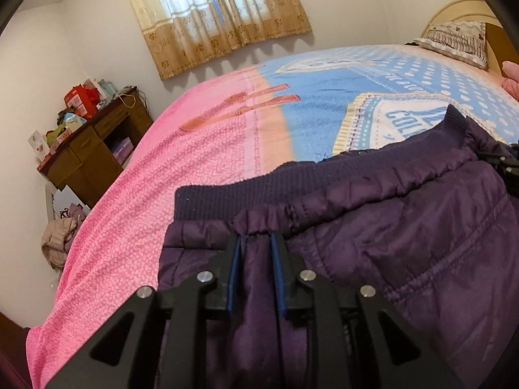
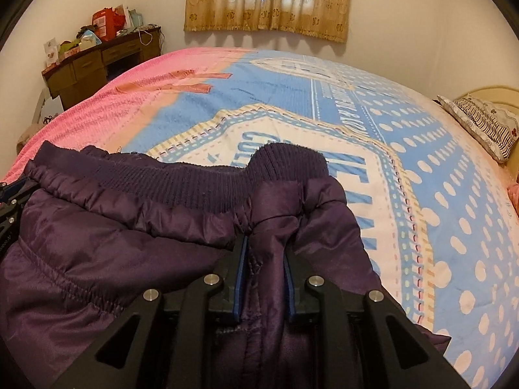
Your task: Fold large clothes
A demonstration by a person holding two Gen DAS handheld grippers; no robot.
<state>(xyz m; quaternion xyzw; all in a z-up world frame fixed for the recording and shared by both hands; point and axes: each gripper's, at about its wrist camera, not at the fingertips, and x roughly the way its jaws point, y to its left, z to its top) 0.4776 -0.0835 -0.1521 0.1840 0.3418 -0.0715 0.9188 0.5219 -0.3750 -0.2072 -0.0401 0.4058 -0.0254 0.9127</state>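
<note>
A dark purple padded garment with a ribbed knit band lies on the bed; it also shows in the right wrist view. My left gripper is shut on a pinch of the purple fabric just below the gathered seam, near the garment's left corner. My right gripper is shut on a fold of the same fabric below the knit band, near its right corner. The right gripper shows at the left wrist view's right edge; the left gripper shows at the right wrist view's left edge.
The bed carries a pink and blue patterned blanket, also in the right wrist view. A pillow lies at the headboard. A cluttered wooden desk stands beyond the bed's foot. A curtained window is behind.
</note>
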